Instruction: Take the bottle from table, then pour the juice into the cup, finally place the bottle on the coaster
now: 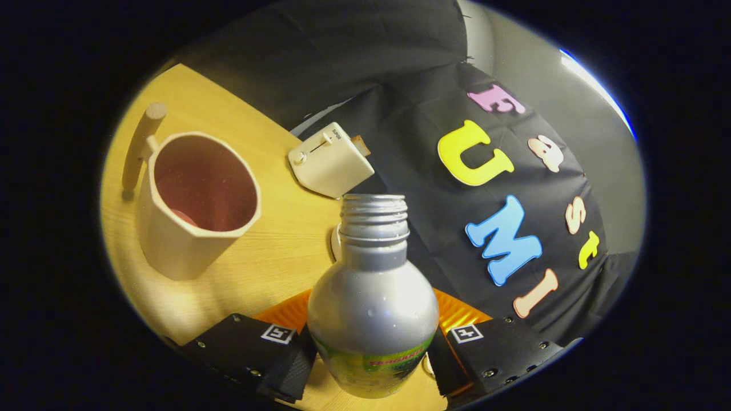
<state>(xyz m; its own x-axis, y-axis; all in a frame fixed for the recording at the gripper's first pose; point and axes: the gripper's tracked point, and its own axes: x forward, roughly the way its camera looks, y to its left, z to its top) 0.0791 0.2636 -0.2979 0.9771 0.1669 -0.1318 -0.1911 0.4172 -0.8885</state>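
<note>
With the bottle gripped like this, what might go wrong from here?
The silver bottle is uncapped and clamped between the gripper fingers, so a hasty tilt might spill juice on the table. The cup sits off to one side; the pour may miss. The toaster stands close behind.

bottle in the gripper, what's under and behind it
Behind the bottle, held between the gripper fingers, an orange ribbed coaster shows on both sides, on the wooden table. A small white object peeks out by the neck. The bottle covers the coaster's middle.
</note>
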